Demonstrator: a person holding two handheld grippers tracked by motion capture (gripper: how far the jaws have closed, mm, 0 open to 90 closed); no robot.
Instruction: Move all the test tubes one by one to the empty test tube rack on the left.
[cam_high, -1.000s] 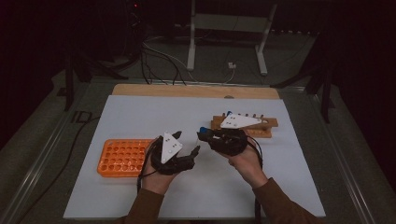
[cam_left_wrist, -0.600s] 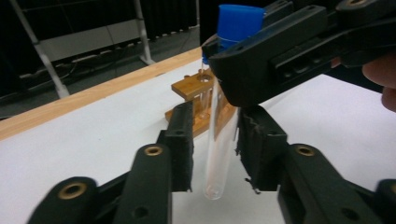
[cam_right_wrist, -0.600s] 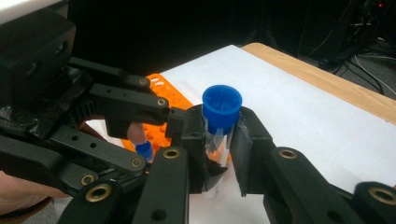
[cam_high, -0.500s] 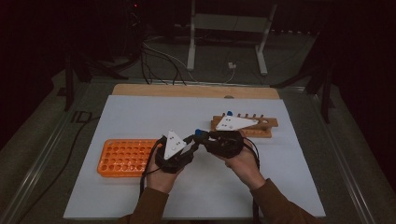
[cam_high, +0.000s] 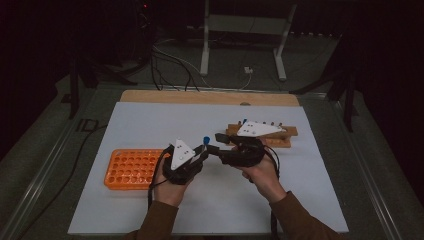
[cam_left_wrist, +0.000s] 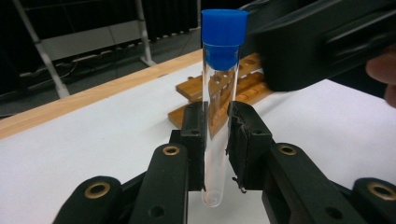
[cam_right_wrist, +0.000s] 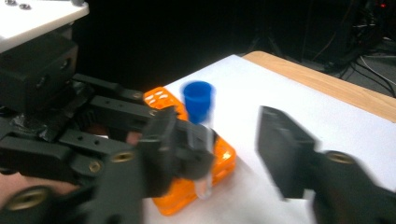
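A clear test tube with a blue cap (cam_left_wrist: 217, 84) stands upright between the pads of my left gripper (cam_left_wrist: 217, 140), which is shut on its lower half. In the high view the tube (cam_high: 206, 140) is held above the white mat between the two hands, with the left gripper (cam_high: 201, 151) on its left. My right gripper (cam_right_wrist: 224, 149) faces it; its jaws have just been opening and now stand apart, with the tube (cam_right_wrist: 198, 109) between them close to one jaw. In the high view the right gripper (cam_high: 218, 145) meets the left one tip to tip.
An orange rack (cam_high: 131, 168) with several empty holes lies left of the hands on the white mat (cam_high: 150, 120). A wooden rack (cam_high: 280, 136) holding capped tubes sits behind the right hand. A wooden strip (cam_high: 210, 97) borders the mat's far edge.
The left jaws have closed on the tube. The right jaws, shut on it before, have parted. Both hands have kept their place.
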